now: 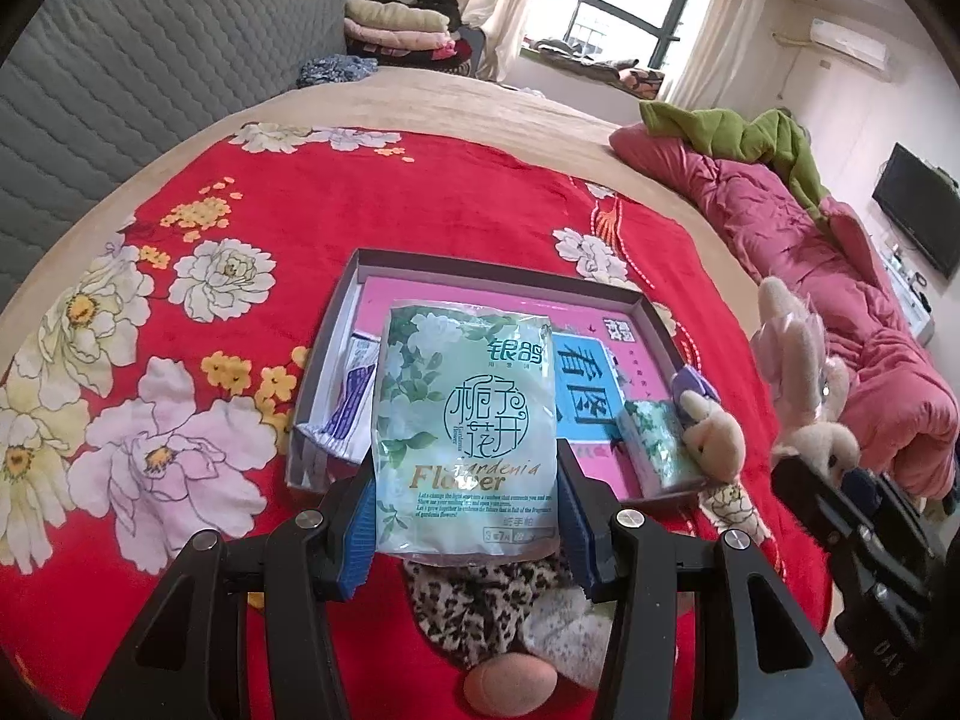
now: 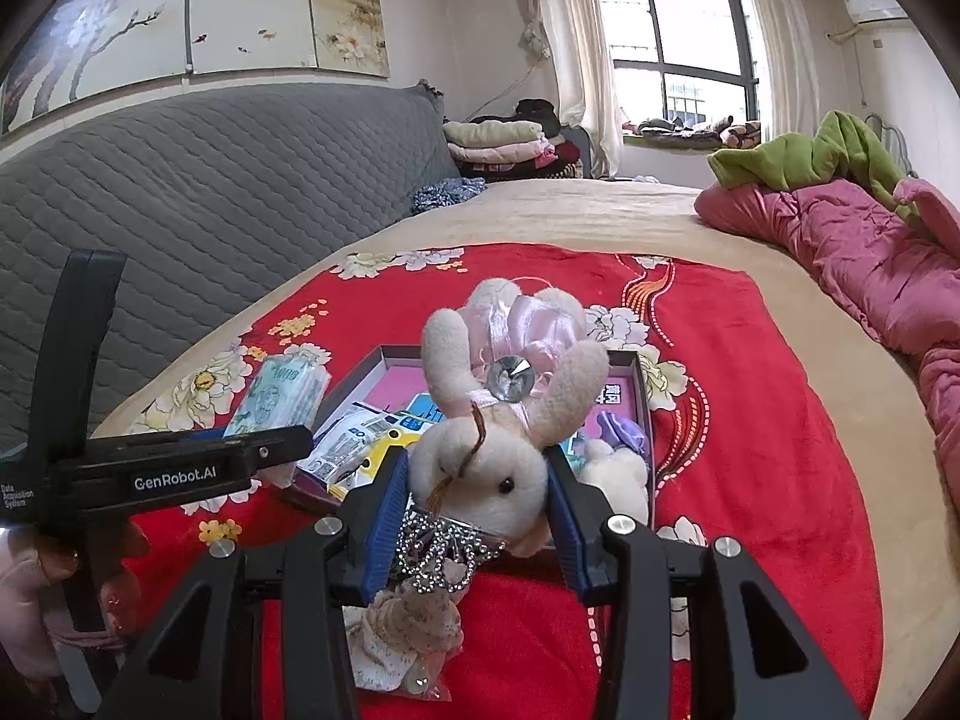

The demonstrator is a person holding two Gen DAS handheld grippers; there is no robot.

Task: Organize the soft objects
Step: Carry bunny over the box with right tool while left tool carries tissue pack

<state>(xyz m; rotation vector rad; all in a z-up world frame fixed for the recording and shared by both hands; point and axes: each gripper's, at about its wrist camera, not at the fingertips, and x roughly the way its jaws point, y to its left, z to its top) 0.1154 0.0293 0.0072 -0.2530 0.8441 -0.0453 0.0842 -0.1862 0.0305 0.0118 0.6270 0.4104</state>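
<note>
1. Right now the left gripper [image 1: 465, 504] pinches a tissue pack [image 1: 462, 420] by its long side edges, pads pressed on both sides. The pack stands upright between the fingers, long axis pointing away from the gripper toward the tray [image 1: 504, 267].
2. Just beyond that pack lies the tray, on the red blanket [image 1: 300, 192] near its front edge. So the drop spot is straight ahead and slightly below the left gripper.
3. Meanwhile the right gripper [image 2: 477, 492] clamps a plush rabbit [image 2: 486, 468] by the head, ears pointing forward over the tray's near edge.
4. Inside the tray: a white packet [image 1: 348, 396] along the left wall, a second tissue pack [image 1: 654, 444] and a small rabbit [image 1: 714, 438] at the right near corner.
5. Free floor shows in the tray's middle and far half; I judge the left pack fits there, laid flat lengthwise.
6. Both grippers sit about equally near the tray, left toward its left side, right toward its right.
7. Under the grippers, socks [image 1: 498, 600] and a pouch [image 2: 420, 618] lie on the blanket's front edge, unsorted.
</note>
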